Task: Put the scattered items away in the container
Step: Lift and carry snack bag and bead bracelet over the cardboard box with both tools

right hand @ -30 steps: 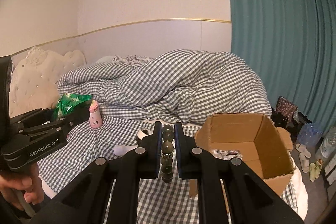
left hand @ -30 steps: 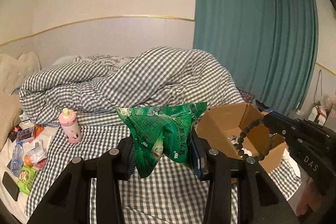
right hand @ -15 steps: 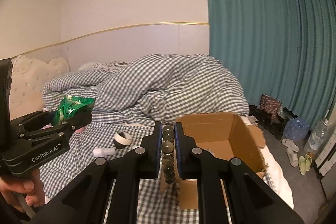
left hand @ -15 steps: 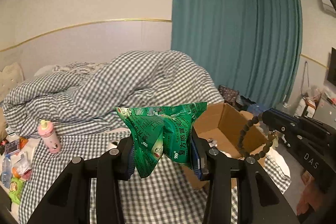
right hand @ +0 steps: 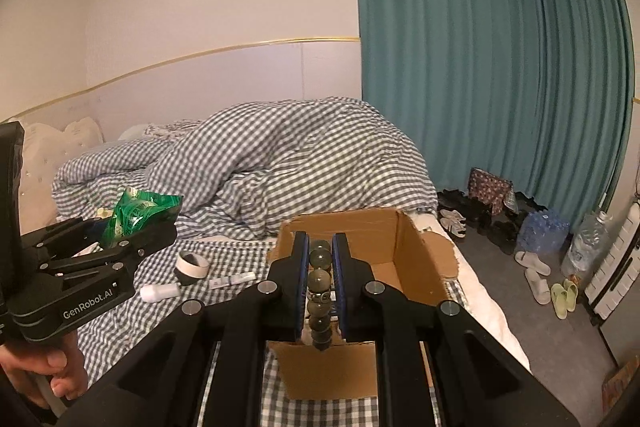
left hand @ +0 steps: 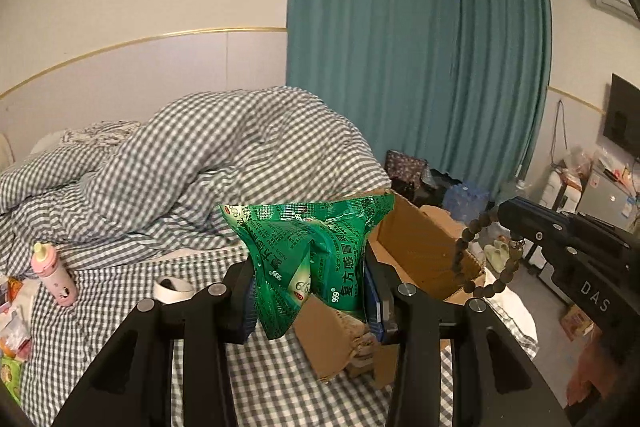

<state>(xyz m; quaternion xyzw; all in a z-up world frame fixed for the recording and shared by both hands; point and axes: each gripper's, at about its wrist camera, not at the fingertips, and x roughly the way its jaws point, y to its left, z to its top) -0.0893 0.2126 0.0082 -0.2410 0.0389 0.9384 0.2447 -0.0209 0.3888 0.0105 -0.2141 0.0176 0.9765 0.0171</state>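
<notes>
Carrying two items: my left gripper (left hand: 310,301) clamps the green packet (left hand: 308,259), right gripper (right hand: 321,287) pinches the bead bracelet (right hand: 320,291) above the cardboard box (right hand: 416,259). Outstanding on bed: tape roll (right hand: 192,265), pink bottle (left hand: 54,275), white tube (right hand: 160,291).

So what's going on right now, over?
Left claw shut on green packet. Right claw shut on bead bracelet. Cardboard box ahead, nothing blocking.
</notes>
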